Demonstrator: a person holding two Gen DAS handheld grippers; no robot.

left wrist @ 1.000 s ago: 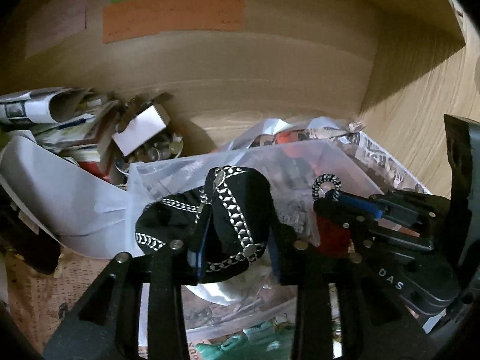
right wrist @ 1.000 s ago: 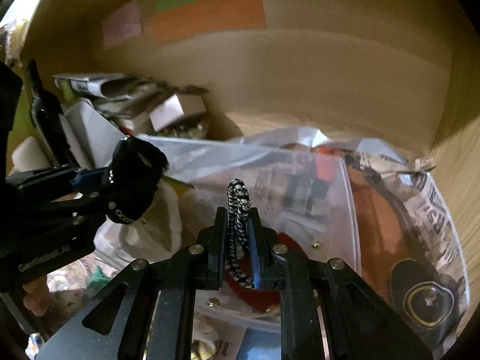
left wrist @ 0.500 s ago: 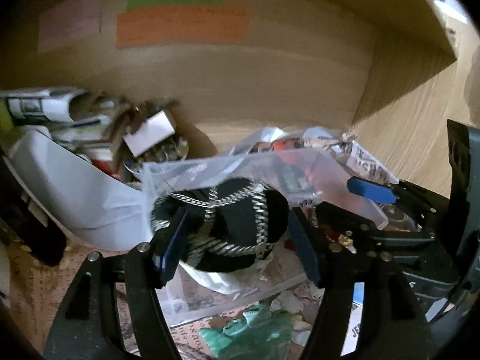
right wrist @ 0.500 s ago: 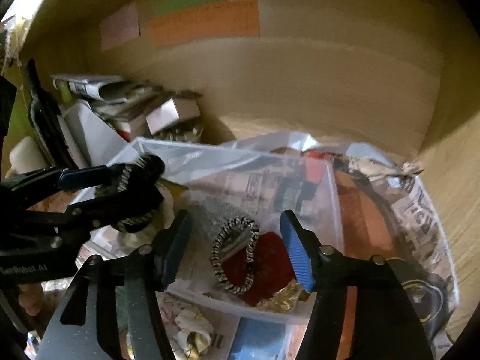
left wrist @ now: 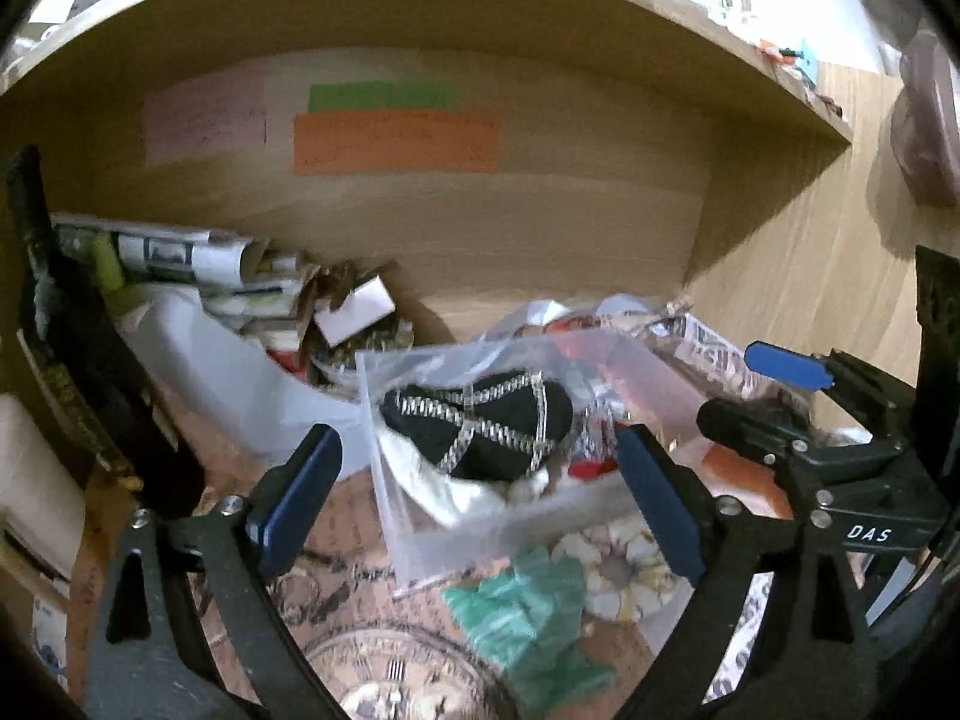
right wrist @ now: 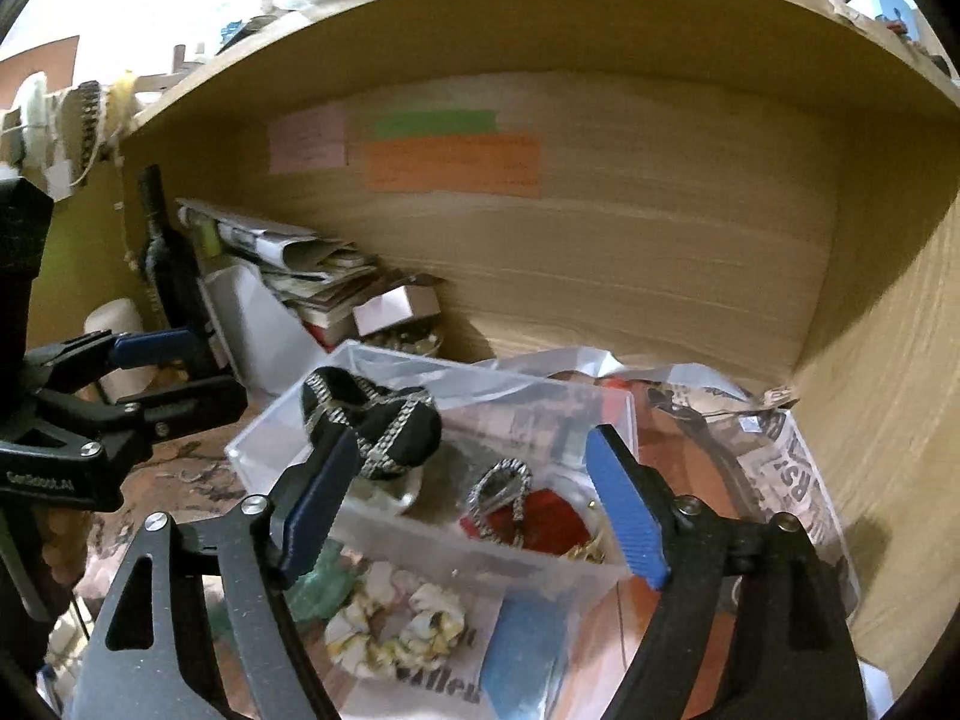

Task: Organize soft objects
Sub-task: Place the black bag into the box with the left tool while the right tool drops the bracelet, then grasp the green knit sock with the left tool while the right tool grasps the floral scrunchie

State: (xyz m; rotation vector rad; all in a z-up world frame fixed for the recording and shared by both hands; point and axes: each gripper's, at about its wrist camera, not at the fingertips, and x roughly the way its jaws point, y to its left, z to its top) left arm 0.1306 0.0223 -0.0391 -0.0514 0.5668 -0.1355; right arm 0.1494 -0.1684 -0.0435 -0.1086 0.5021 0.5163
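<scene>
A black soft piece with silver chain trim [left wrist: 480,429] lies in the clear plastic box [left wrist: 510,531]; it also shows in the right wrist view [right wrist: 375,420] at the box's [right wrist: 420,531] left end. A small black-and-white band [right wrist: 501,495] lies in the box beside a red item [right wrist: 552,525]. My left gripper [left wrist: 480,504] is open and empty, just in front of the box. My right gripper [right wrist: 474,513] is open and empty over the box's near wall.
A green scrunchie [left wrist: 531,621] and a pale scrunchie [left wrist: 621,570] lie in front of the box. Rolled newspapers and a small carton [right wrist: 396,309] are piled at the back left, with a dark bottle [right wrist: 168,270]. The wooden shelf wall [right wrist: 870,360] closes the right.
Both grippers opened and pulled back. The black chain-trimmed piece left the left gripper and the band left the right gripper; both now lie in the box.
</scene>
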